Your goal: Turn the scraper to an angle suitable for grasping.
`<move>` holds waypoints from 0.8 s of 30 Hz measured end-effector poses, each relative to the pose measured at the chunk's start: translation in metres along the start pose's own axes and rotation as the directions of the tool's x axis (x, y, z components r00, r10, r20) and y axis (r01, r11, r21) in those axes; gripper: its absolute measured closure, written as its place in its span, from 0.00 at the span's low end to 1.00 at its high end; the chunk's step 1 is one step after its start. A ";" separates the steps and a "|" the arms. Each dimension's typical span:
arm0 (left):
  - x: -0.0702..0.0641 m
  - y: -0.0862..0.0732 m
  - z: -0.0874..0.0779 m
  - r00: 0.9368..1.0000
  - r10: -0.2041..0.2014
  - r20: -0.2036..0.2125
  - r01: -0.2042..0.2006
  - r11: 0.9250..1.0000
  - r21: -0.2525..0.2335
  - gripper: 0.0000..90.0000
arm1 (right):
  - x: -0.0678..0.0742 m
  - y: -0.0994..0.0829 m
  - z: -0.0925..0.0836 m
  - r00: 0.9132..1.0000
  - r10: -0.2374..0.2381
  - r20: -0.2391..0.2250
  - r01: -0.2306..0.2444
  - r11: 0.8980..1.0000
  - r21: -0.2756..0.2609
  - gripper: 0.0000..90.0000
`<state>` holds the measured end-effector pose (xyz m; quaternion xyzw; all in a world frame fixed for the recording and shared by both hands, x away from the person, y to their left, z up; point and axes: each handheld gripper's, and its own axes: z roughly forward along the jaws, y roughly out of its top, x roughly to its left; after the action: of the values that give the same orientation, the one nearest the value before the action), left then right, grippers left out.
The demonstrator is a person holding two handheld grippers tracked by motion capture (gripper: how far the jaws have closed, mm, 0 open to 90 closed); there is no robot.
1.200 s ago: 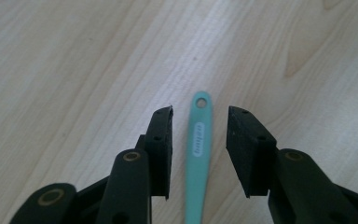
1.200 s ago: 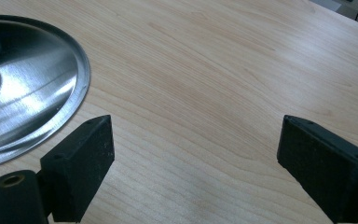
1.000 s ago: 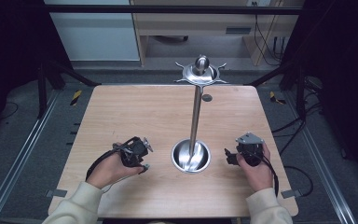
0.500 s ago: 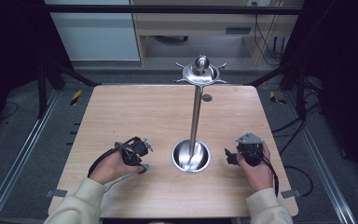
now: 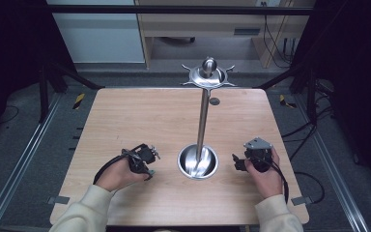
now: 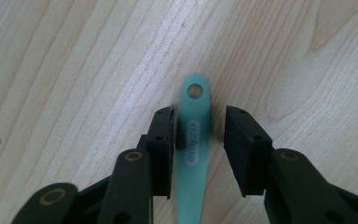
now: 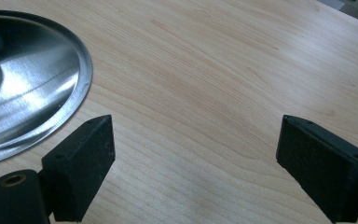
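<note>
A mint-green flat handle [image 6: 193,144] with a hole at its tip lies on the wooden table [image 5: 140,116]. My left gripper [image 6: 198,119] points down over it with the handle between the jaws. The jaws have just been closing: the left pad [image 6: 163,140] is at the handle's edge, while a gap remains beside the right pad [image 6: 242,144]. In the high view the left gripper [image 5: 147,166] is left of the steel stand's round base [image 5: 198,162]. My right gripper [image 7: 193,135] stands wide open with nothing in it, to the right of the base [image 7: 28,84].
The stand's thin pole [image 5: 203,121] rises from the base to a hooked disc with a knob [image 5: 207,75]. A small round mark [image 5: 214,101] sits on the table behind it. Cables trail from both grippers toward the near edge.
The left hand has shifted only slightly over the handle. The right hand has stayed where it was.
</note>
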<state>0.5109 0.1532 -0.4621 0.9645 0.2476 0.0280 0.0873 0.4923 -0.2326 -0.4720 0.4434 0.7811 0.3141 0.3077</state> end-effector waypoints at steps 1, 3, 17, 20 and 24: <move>0.000 0.000 0.001 1.000 0.002 0.000 -0.002 1.000 0.002 0.72 | 0.000 0.000 0.000 1.000 -0.001 0.000 0.001 1.000 0.000 0.13; 0.001 0.000 0.000 1.000 0.005 -0.008 -0.005 1.000 0.001 0.75 | -0.001 0.000 0.000 1.000 -0.005 0.001 0.005 1.000 0.002 0.13; -0.001 -0.010 -0.018 1.000 -0.012 -0.024 0.010 0.997 -0.079 0.82 | 0.000 0.000 0.001 1.000 -0.002 0.003 0.002 1.000 0.009 0.13; 0.000 -0.014 -0.032 0.999 -0.021 -0.029 0.018 0.992 -0.123 0.83 | 0.000 0.000 0.001 1.000 -0.003 0.004 0.003 1.000 0.009 0.13; 0.001 -0.019 -0.049 0.999 -0.034 -0.042 0.025 0.982 -0.185 0.83 | 0.000 0.000 0.001 1.000 -0.001 0.006 0.001 1.000 0.009 0.13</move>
<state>0.4981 0.1775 -0.4178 0.9476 0.2601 0.0713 0.1710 0.4928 -0.2323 -0.4725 0.4452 0.7819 0.3090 0.3082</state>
